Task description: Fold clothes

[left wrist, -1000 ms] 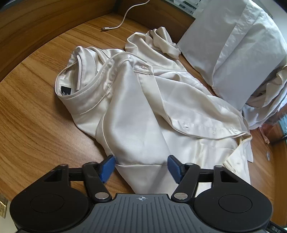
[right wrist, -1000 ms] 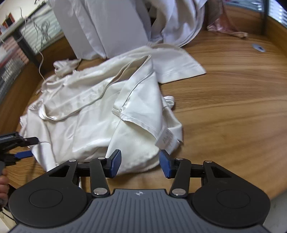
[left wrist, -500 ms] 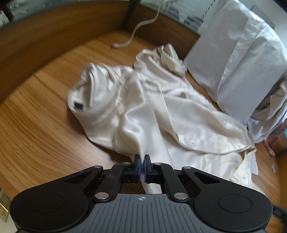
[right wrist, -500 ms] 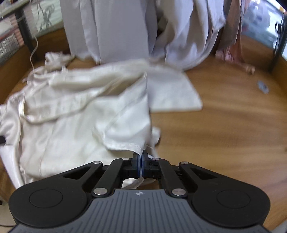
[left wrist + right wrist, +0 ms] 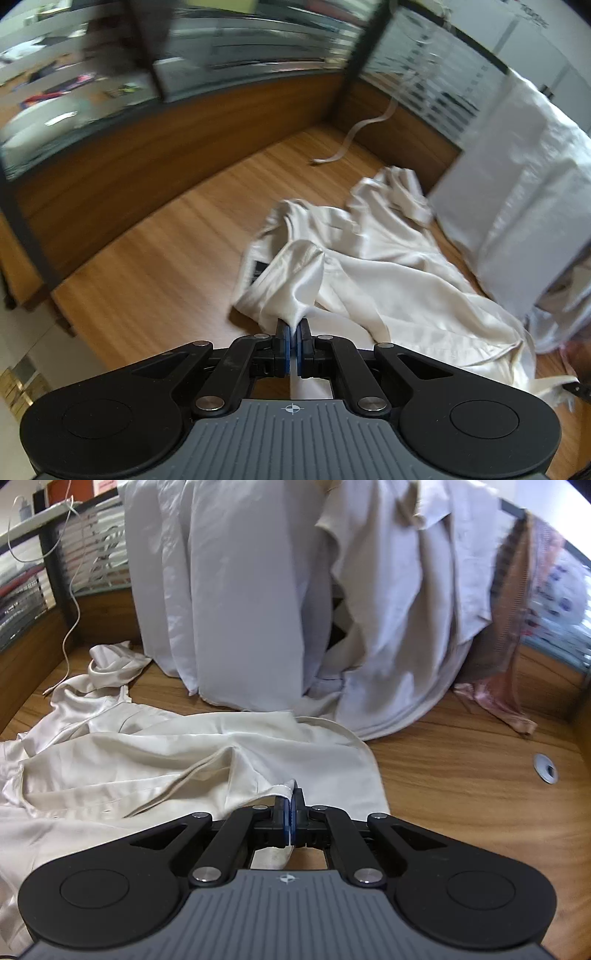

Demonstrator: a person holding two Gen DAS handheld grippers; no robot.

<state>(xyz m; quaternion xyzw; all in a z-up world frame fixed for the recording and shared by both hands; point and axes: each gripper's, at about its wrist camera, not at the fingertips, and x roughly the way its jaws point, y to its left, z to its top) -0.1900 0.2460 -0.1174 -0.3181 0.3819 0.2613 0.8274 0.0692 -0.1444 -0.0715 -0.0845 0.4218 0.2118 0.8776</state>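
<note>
A cream satin shirt (image 5: 388, 284) lies crumpled on the wooden table (image 5: 166, 258). My left gripper (image 5: 293, 338) is shut on a fold of its near edge, and the cloth rises in a peak up to the blue pads. The collar with a dark label (image 5: 260, 271) sits just beyond. In the right wrist view the same shirt (image 5: 147, 771) spreads to the left, and my right gripper (image 5: 291, 812) is shut on its hemmed edge (image 5: 282, 790), lifting it slightly off the table.
A pile of pale grey and white clothes (image 5: 295, 609) stands at the back, with a pink garment (image 5: 509, 686) at its right. A white cable (image 5: 354, 136) trails over the far table. A cable grommet (image 5: 546, 768) sits in the wood at right. Glass partitions enclose the desk.
Both grippers shut on the shirt's edges a second ago and have since lifted and pulled back, drawing the cloth up; the views now look further across the table.
</note>
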